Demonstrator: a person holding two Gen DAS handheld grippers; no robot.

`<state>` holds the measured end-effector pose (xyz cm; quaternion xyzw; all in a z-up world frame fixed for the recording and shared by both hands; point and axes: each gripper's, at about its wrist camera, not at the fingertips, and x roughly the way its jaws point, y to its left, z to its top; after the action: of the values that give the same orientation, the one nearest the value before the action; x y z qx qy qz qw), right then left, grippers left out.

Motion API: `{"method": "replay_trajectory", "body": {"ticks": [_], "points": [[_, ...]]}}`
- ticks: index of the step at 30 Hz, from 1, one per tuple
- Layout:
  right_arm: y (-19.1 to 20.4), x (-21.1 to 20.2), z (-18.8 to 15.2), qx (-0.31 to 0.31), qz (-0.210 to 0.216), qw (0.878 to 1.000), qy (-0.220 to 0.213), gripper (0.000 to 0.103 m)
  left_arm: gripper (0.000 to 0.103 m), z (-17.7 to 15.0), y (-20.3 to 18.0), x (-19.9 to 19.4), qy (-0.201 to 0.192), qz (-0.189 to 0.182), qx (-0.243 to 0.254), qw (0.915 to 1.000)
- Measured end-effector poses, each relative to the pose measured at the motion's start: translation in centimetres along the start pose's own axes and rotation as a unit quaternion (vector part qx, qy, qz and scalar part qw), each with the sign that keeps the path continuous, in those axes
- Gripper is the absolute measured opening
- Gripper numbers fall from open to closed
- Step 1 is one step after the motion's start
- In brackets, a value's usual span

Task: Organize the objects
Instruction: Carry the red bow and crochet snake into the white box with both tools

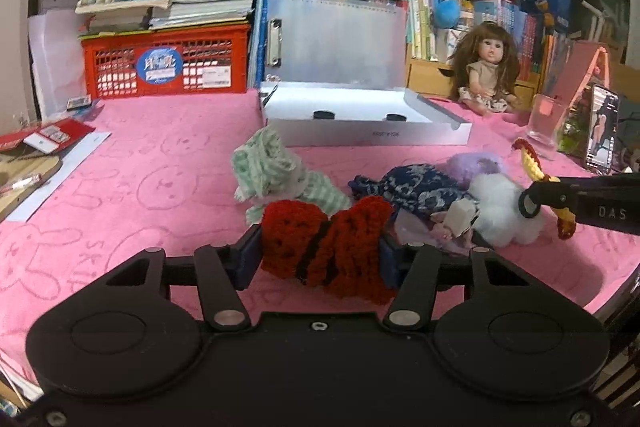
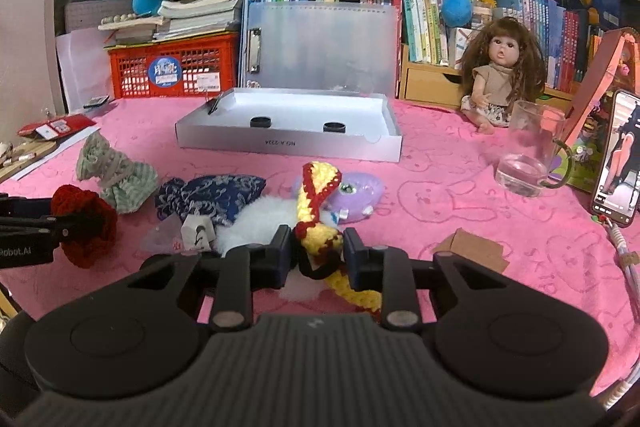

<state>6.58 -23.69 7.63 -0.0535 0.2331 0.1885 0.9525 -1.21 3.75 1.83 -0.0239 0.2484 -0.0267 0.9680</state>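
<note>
My left gripper (image 1: pixel 320 251) is shut on a red crochet bow (image 1: pixel 326 247) with a black middle, held above the pink cloth; it also shows in the right wrist view (image 2: pixel 86 223). My right gripper (image 2: pixel 318 251) is shut on a yellow and red crochet piece (image 2: pixel 316 195), which also shows in the left wrist view (image 1: pixel 534 167). Below lie a green striped bow (image 1: pixel 276 171), a dark blue patterned pouch (image 1: pixel 412 187), a white fluffy piece (image 1: pixel 500 207) and a purple piece (image 2: pixel 356 191). An open white box (image 2: pixel 288 143) stands behind them.
A glass mug (image 2: pixel 528 151), a phone (image 2: pixel 618 159) and a doll (image 2: pixel 502 75) stand at the right. A brown card (image 2: pixel 472 251) lies on the pink cloth (image 1: pixel 140 167). A red crate (image 1: pixel 168 67) with books, more books and plush toys line the back.
</note>
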Motion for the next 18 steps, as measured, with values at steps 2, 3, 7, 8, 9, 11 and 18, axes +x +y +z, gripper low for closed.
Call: {"method": "replay_trajectory", "body": {"ticks": [2,3,7,8,9,11,18], "points": [[-0.2,0.0,0.3,0.006,-0.002,1.0,-0.004,0.032,0.055,0.4,-0.3,-0.1,-0.006,-0.006,0.003,1.0],[-0.3,-0.1,0.5,0.009,-0.002,1.0,-0.005,0.032,0.055,0.7,-0.4,-0.1,-0.009,-0.008,0.004,0.9999],[-0.6,0.0,1.1,0.015,-0.005,1.0,-0.01,0.032,0.055,1.9,-0.9,-0.2,-0.024,-0.016,0.01,0.9995],[-0.7,0.1,1.3,0.016,-0.006,1.0,-0.012,0.032,0.055,2.2,-1.0,-0.2,-0.026,-0.018,0.011,0.9994],[-0.7,0.2,1.6,0.016,-0.007,1.0,-0.013,0.032,0.055,2.6,-1.1,-0.1,-0.029,-0.02,0.012,0.9993],[-0.8,0.4,2.1,0.02,-0.008,1.0,-0.015,0.032,0.055,3.5,-1.2,0.3,-0.032,-0.021,0.013,0.9992],[-1.4,1.5,4.2,0.036,-0.009,0.999,-0.02,0.032,0.055,6.7,-1.3,1.8,-0.034,-0.034,0.002,0.9988]]}}
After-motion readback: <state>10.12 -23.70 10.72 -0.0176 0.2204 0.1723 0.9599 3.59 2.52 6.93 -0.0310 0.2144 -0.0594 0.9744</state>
